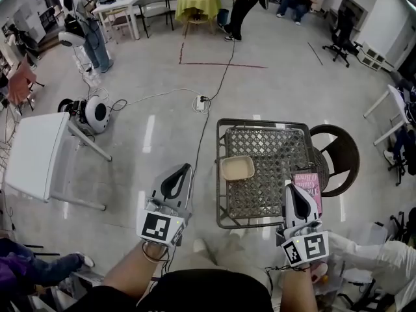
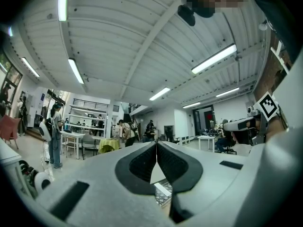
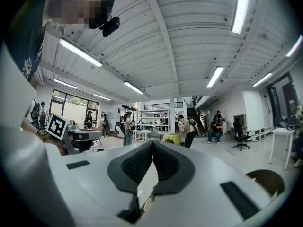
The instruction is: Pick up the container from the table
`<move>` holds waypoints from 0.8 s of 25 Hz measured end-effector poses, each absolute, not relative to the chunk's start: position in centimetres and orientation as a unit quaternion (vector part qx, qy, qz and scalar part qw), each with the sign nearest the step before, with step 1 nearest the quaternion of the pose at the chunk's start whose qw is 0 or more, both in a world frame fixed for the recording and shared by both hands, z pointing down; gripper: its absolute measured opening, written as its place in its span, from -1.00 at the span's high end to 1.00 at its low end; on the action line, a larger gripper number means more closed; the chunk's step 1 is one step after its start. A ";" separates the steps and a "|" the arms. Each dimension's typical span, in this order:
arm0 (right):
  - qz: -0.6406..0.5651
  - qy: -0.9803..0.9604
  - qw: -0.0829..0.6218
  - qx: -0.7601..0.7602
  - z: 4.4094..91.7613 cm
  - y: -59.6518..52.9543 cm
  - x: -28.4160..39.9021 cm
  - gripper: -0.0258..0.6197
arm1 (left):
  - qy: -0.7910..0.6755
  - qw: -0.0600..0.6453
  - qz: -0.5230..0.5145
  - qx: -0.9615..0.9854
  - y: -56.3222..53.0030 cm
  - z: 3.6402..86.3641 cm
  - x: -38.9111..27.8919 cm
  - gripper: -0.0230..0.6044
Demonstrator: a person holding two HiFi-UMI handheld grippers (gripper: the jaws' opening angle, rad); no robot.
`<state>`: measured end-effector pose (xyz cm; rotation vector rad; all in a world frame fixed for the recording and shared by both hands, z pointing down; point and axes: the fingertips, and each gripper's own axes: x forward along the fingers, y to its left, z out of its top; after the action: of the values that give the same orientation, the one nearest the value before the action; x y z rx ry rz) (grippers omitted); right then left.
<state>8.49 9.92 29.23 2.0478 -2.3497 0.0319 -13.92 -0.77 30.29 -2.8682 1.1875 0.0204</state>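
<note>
A shallow beige container [image 1: 237,168] lies on the left side of a dark wicker table [image 1: 224,220] in the head view. My left gripper [image 1: 186,168] is held left of the table, near its front corner, jaws shut with nothing between them. My right gripper [image 1: 288,188] hovers over the table's front right, also shut and empty. In the left gripper view the tips [image 2: 156,144] meet, pointing level across the room. The right gripper view shows its tips [image 3: 152,144] closed too. Both are a short way from the container.
A pink book [image 1: 308,184] lies on the table's right edge. A round brown chair [image 1: 341,158] stands to the right. A white folding table [image 1: 36,158] is at left. Cables [image 1: 208,116] run across the floor. Several people stand or sit far off.
</note>
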 end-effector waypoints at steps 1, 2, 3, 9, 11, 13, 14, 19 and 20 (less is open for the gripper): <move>0.011 -0.755 0.012 0.655 29.3 9.6 8.7 0.89 | 0.385 0.018 0.006 -0.923 -0.9 30.3 -13.8 0.89; 0.011 -0.758 0.013 0.653 29.3 9.3 8.9 0.89 | 0.388 0.018 0.005 -0.921 -1.1 30.3 -13.6 0.89; 0.011 -0.760 0.014 0.650 29.3 9.0 9.1 0.89 | 0.392 0.017 0.005 -0.920 -1.4 30.4 -13.6 0.89; 0.015 -0.768 0.013 0.640 29.6 6.7 10.3 0.89 | 0.402 0.013 0.004 -0.916 -2.9 30.6 -12.3 0.89; 0.018 -0.770 0.013 0.637 29.9 6.0 10.8 0.89 | 0.405 0.007 0.006 -0.914 -3.4 30.8 -12.0 0.89; 0.017 -0.773 0.015 0.634 30.3 5.3 11.1 0.89 | 0.411 -0.004 0.012 -0.912 -4.2 31.1 -11.9 0.89; 0.016 -0.774 0.017 0.633 30.5 4.8 11.3 0.89 | 0.414 -0.007 0.013 -0.910 -4.6 31.3 -11.8 0.89; 0.015 -0.775 0.022 0.631 31.0 3.1 13.2 0.89 | 0.418 -0.011 -0.002 -0.909 -6.1 32.4 -10.0 0.89; 0.017 -0.776 0.022 0.631 31.0 2.8 13.7 0.89 | 0.418 -0.012 -0.003 -0.908 -6.3 32.5 -9.5 0.89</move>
<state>13.69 2.81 31.03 1.9540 -2.4038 0.0513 -9.47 -6.35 32.55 -2.8759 1.3226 -0.0095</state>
